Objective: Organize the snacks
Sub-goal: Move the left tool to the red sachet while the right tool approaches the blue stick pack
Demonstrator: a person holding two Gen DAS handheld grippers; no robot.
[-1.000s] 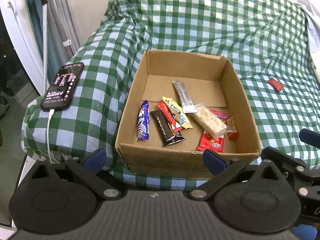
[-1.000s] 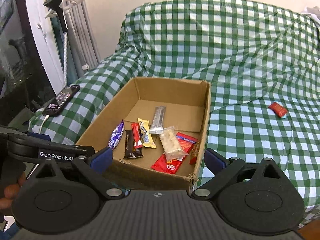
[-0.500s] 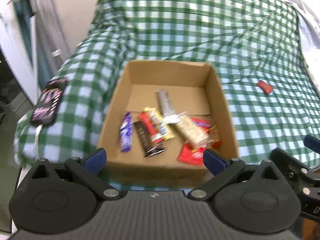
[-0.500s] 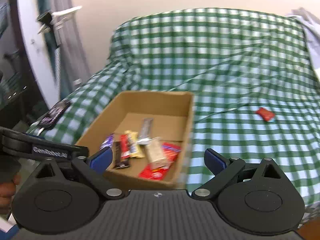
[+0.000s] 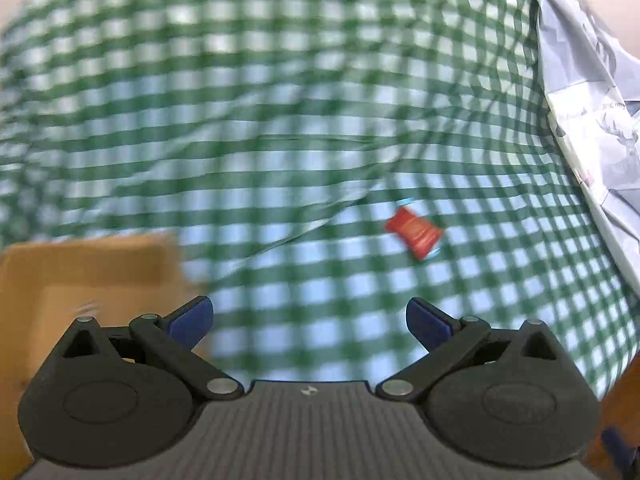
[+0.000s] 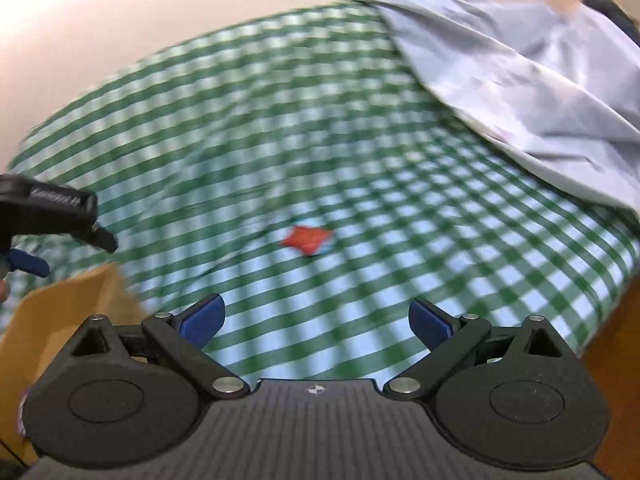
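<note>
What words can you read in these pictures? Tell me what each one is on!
Nothing here reads clearly.
Red snack packet: print too blurred to read.
Left gripper: white lettering on its black body, smeared by motion, unreadable.
Pale printed cloth: a small line of text beside a deer drawing, too tiny to read.
Cardboard box: no writing visible.

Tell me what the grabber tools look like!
Both match. The left tool and the right tool each have two blue fingertips on thin black link arms with silver pins, two round black discs, and a ribbed grey body. White lettering, too blurred to read, marks the left one's side.
</note>
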